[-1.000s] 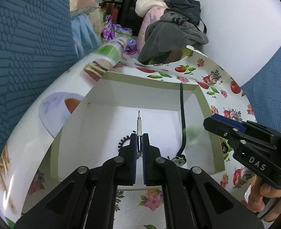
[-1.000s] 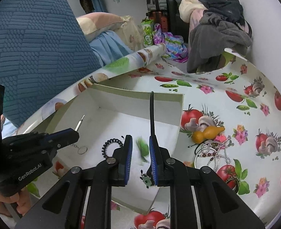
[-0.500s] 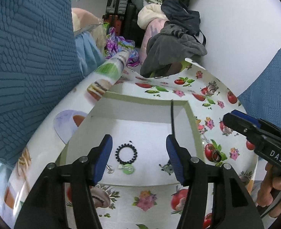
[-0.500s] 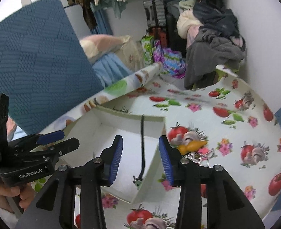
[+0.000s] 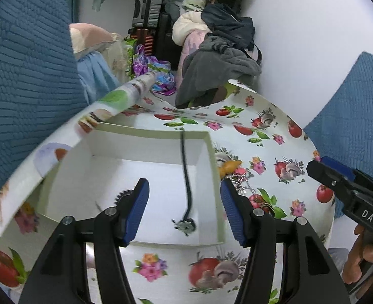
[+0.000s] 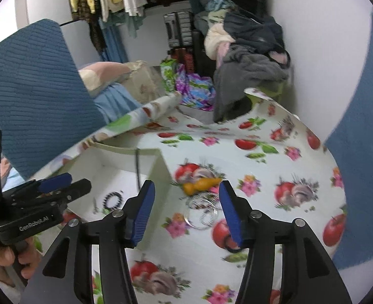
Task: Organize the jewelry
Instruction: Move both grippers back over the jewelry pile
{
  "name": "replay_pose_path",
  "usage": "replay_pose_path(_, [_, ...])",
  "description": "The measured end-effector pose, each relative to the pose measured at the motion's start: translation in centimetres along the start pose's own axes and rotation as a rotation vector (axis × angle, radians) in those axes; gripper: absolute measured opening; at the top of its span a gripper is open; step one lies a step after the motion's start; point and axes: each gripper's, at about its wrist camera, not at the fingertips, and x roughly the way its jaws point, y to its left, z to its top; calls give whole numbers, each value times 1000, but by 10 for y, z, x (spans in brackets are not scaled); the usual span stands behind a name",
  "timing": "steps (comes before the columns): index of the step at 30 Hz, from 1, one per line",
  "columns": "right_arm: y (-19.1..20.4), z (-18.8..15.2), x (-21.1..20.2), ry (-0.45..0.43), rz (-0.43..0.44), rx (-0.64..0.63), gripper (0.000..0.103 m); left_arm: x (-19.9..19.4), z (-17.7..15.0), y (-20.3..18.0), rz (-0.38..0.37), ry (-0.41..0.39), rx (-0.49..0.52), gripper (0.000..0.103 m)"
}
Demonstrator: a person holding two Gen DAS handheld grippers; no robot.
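A white open box [image 5: 213, 167] sits on the fruit-print tablecloth [image 5: 267, 136]. Inside lie a black cord with a metal pendant [image 5: 186, 224], a black coil hair tie [image 5: 121, 195] and a small pin. My left gripper [image 5: 185, 209] is open and empty, raised above the box's near side. My right gripper [image 6: 186, 209] is open and empty above a pile of jewelry [image 6: 202, 209] on the cloth right of the box [image 6: 161, 167]: silver rings, beaded chains, an orange piece [image 6: 201, 183]. The coil hair tie [image 6: 113, 200] shows in the box.
Blue cushions [image 5: 21, 81] stand left and right of the table. Piled clothes [image 5: 219, 58] and a suitcase lie beyond the table's far edge. The right gripper [image 5: 351, 195] shows at the right of the left wrist view; the left gripper [image 6: 34, 202] shows at the left of the right wrist view.
Both grippers opened and lifted back. The left let go of the pin and the right let go of the cord and green piece, all now in the box. The right moved rightward over the jewelry pile.
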Motion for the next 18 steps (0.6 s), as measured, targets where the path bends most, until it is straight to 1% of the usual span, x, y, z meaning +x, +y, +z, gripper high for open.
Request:
replay_pose_path(2, [-12,-9,1,11,-4,18,52,5,-3,-10,3,6,13,59])
replay_pose_path(6, [-35,-27,13,49,-15,55,52,18,-14,-29,-24,34,23,59])
replay_pose_path(9, [-52,-39,29,86,-11,79,52,25,-22,-42,-30,51,46,59])
replay_pose_path(12, [-67,-51,49,125,-6,102,51,34,-32,-53,-48,86,59,59])
replay_pose_path(14, [-77,-60,64,156,3,113,43,43,-39,-60,-69,119,55,59])
replay_pose_path(15, [-81,-65,72,174,7,119,41,44,-41,-63,-70,121,53,59])
replay_pose_path(17, [-88,-74,85,206,17,130,35,45,-44,-69,-60,101,75,57])
replay_pose_path(18, [-91,-78,92,223,22,135,35,46,-45,-74,-51,96,93,56])
